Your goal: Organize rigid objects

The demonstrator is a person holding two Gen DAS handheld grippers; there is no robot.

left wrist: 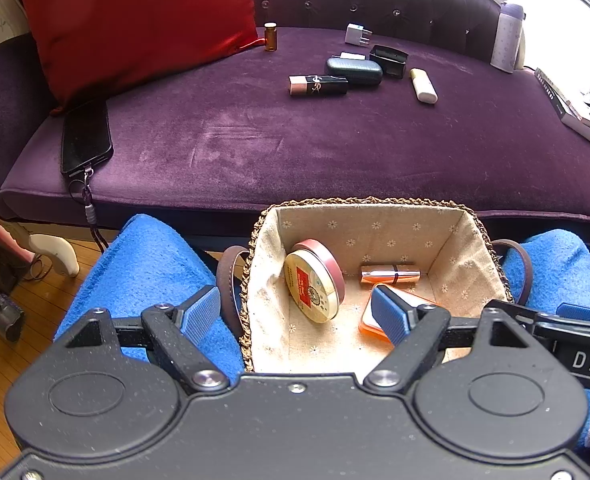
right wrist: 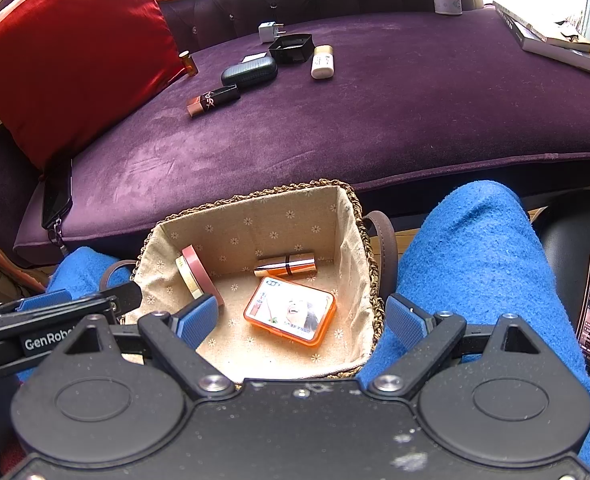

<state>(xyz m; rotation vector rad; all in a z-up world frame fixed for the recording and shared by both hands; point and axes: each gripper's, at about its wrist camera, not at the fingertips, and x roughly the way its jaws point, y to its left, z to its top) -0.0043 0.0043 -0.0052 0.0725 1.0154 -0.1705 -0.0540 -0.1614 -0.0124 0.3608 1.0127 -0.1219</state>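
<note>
Jaws on both tools stand released and empty: the left gripper and the right gripper hover over the lined wicker basket that sits between the person's blue-clad knees; inside it already lie a round tin leaning on its edge, a rose-gold lipstick and an orange card case. What is left to gather lies well apart on the purple sofa cushion: a black-and-pink lipstick, a dark glasses case, a black open box, a cream tube, a white plug adapter and a small amber vial. The nearest piece, the black-and-pink lipstick, looks the sensible next pick; approach across its narrow width, not its length, close firmly since it may roll on the soft nap; lower it to the basket's bare floor rather than dropping it on the tilted tin.
</note>
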